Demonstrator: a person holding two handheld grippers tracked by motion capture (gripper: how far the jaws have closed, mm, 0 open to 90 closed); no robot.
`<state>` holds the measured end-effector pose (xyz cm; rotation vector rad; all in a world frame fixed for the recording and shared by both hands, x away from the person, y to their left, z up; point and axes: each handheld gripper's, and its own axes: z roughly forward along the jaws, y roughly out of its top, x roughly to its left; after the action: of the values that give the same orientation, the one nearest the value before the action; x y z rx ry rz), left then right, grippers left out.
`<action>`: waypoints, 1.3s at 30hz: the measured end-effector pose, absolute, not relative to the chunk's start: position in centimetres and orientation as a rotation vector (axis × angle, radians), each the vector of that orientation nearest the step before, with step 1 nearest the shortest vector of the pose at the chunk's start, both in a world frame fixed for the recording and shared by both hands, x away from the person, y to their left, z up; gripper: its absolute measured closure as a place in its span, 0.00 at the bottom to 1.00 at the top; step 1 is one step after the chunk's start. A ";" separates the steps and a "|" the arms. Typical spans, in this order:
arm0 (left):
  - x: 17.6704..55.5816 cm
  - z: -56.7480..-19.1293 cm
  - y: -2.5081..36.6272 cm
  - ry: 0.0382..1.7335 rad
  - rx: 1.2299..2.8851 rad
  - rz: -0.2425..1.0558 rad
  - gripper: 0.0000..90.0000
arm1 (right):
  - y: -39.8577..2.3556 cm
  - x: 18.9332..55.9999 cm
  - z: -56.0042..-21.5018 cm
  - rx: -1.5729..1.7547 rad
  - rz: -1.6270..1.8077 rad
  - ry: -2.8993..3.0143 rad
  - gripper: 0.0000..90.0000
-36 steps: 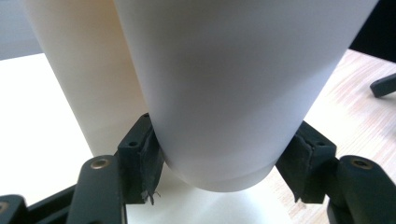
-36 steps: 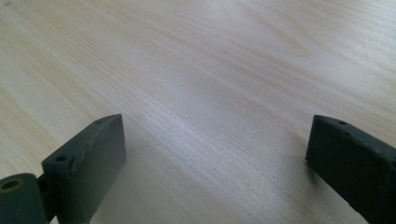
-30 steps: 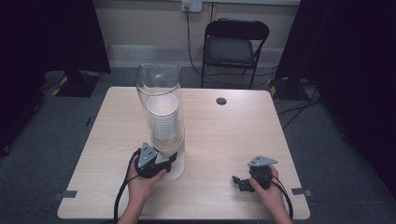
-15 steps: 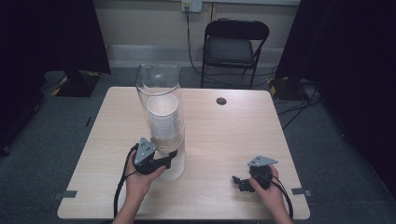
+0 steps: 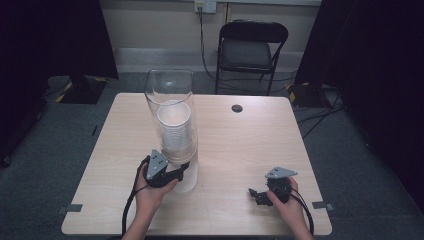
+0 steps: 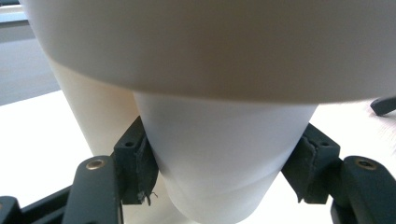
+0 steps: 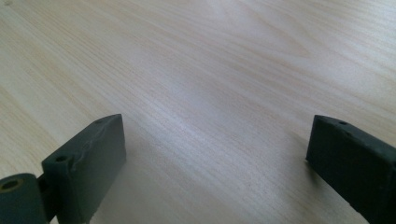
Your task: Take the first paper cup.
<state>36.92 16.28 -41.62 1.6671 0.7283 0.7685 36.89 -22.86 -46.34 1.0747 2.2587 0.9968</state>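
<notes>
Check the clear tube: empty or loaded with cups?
Loaded. The clear tube stands upright with a cup stack inside; the bottom cup sticks out below, between the left hand-held gripper pads.

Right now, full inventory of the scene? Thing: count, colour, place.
Table: one, light wood, centre of the high view.
Tube: one, clear, upright on the table's left half, holding the cup stack.
Cups: one stack, white, inside the tube; number cannot be told.
Bottom cup: one, white, below the stack at the tube's foot, between the left gripper's pads.
Round cap: one, dark, far side of the table.
Chair: one, black folding, behind the table.
Tape marks: two, grey, near table corners.
Left gripper: one, black, fingers shut on the bottom cup, just closing.
Right gripper: one, black, open on bare table, front right.
Hands: two, at the near edge.
</notes>
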 end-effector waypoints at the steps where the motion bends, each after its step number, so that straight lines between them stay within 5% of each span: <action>1: 36.9 -41.6 16.2 0.735 1.671 0.760 0.39 | -22.9 36.9 -46.3 1.073 0.997 2.259 0.04; 3: 37.0 -41.6 16.1 0.748 1.689 0.767 0.40 | -22.9 36.9 -46.3 1.075 0.997 2.259 0.04; 5: 37.4 -43.4 15.7 0.846 1.953 0.712 0.42 | -22.9 36.9 -46.3 1.075 0.997 2.259 0.04; 7: 36.9 -46.5 16.1 0.913 1.810 0.642 0.41 | -22.9 36.9 -46.3 1.073 0.998 2.259 0.04; 15: 36.0 -46.1 16.0 0.834 1.880 0.604 0.39 | -22.9 37.0 -46.3 1.068 0.998 2.269 0.03; 39: 35.9 -45.3 25.4 1.025 1.763 0.727 0.36 | -22.9 37.0 -46.3 1.068 0.998 2.270 0.03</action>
<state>35.95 25.40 -45.28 1.7631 1.0254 0.7271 36.96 -22.90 -46.33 1.0678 2.2695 0.9982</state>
